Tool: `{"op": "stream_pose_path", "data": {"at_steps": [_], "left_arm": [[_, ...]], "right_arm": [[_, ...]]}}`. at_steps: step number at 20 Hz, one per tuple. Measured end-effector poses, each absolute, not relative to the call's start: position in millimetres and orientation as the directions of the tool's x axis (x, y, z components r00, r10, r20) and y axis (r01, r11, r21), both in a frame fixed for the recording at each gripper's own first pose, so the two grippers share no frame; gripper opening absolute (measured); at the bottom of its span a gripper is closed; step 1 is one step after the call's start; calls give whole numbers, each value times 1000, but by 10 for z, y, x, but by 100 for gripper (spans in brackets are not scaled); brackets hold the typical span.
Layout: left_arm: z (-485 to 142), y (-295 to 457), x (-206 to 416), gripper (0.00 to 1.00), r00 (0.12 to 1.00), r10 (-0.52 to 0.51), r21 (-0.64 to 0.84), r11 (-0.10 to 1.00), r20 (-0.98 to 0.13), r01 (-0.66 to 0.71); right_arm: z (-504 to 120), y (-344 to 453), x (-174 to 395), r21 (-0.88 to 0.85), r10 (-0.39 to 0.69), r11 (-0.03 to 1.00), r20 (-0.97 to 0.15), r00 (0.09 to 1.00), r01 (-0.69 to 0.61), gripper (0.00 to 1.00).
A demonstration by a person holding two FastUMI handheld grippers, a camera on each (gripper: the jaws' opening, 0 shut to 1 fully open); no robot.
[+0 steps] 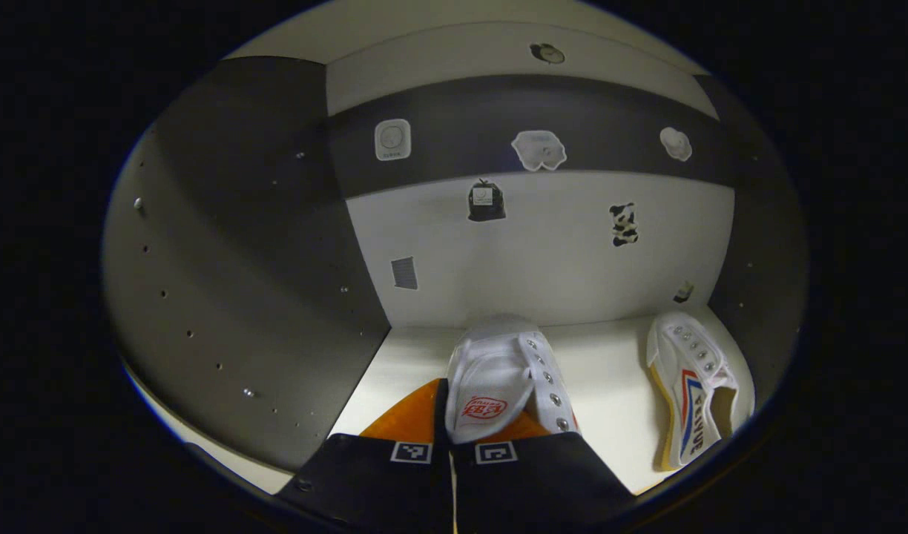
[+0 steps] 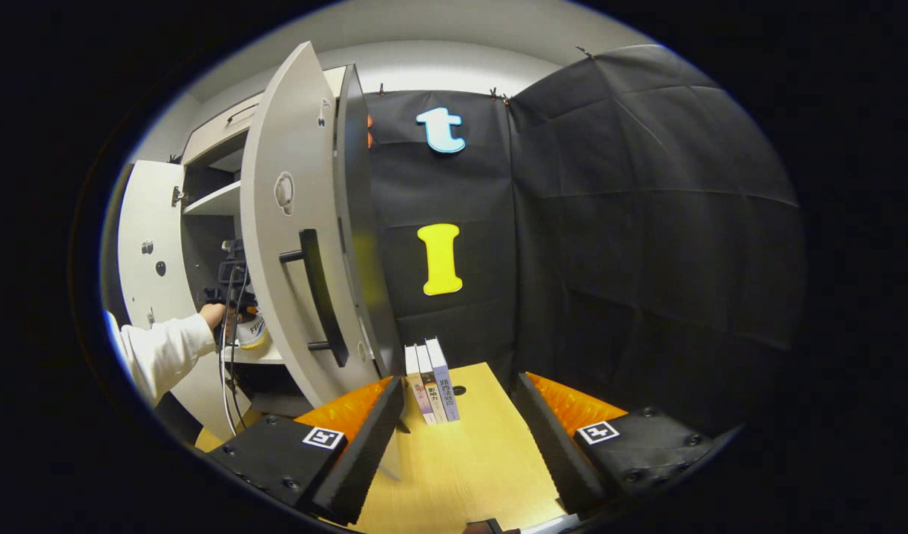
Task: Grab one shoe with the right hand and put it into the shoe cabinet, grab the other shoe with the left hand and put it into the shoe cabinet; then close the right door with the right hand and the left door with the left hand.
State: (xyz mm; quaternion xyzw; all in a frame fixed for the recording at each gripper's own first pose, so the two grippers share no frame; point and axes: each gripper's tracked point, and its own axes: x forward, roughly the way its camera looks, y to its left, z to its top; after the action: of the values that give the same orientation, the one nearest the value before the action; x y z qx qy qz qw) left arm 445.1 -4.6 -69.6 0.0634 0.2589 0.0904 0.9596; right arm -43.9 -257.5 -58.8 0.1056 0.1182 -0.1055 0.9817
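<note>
My left gripper (image 1: pixel 461 419) is inside the shoe cabinet, shut on the heel end of a white canvas shoe (image 1: pixel 498 371) that points toward the back wall, low over the pale shelf (image 1: pixel 610 371). The other white shoe (image 1: pixel 691 386), with red and blue stripes, lies on its side at the shelf's right end. My right gripper (image 2: pixel 460 397) stands open and empty over a wooden table (image 2: pixel 469 467), outside the cabinet. In the right gripper view both doors stand open: the right door (image 2: pixel 291 245) with its black handle (image 2: pixel 317 297), and the left door (image 2: pixel 146 245). A shoe (image 2: pixel 252 331) shows on the shelf.
A person's white sleeve (image 2: pixel 161 352) reaches into the cabinet. Three books (image 2: pixel 432 382) stand upright on the table just beyond my right fingers. The cabinet's dark side wall (image 1: pixel 239 282) is close on the left, and stickers dot its back wall (image 1: pixel 543 252).
</note>
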Motion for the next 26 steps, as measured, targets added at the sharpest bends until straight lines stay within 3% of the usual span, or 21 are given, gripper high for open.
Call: {"op": "stream_pose_path", "data": {"at_steps": [7, 9, 10, 11, 14, 17, 20, 26], "left_arm": [[-1008, -60, 4598, 9, 819, 217, 172, 974, -531, -147], [-998, -44, 4568, 17, 818, 236, 217, 966, -524, -139], [-981, -40, 4533, 31, 819, 244, 245, 961, -519, -131], [-962, -34, 4490, 36, 820, 251, 268, 955, -514, -124], [-861, -12, 4364, 78, 841, 250, 282, 952, -479, -122], [-720, -77, 4168, 82, 867, 199, 218, 970, -458, -108], [-567, -139, 3893, 97, 892, 169, 211, 974, -418, -85], [-253, -401, 3280, 96, 944, 62, 178, 984, -325, -3]], "right_arm": [[-641, -2706, -452, 181, -226, 943, -262, 938, 278, 98], [-643, -2701, -455, 189, -224, 942, -263, 938, 278, 98], [-646, -2698, -458, 194, -223, 941, -261, 939, 278, 98], [-653, -2687, -453, 199, -218, 941, -262, 940, 274, 98], [-685, -2649, -444, 209, -197, 944, -266, 944, 255, 98], [-662, -2543, -456, 221, -174, 946, -263, 949, 235, 98], [-599, -2471, -434, 219, -157, 952, -250, 955, 214, 98], [-386, -2285, -335, 200, -128, 965, -210, 969, 170, 98]]}}
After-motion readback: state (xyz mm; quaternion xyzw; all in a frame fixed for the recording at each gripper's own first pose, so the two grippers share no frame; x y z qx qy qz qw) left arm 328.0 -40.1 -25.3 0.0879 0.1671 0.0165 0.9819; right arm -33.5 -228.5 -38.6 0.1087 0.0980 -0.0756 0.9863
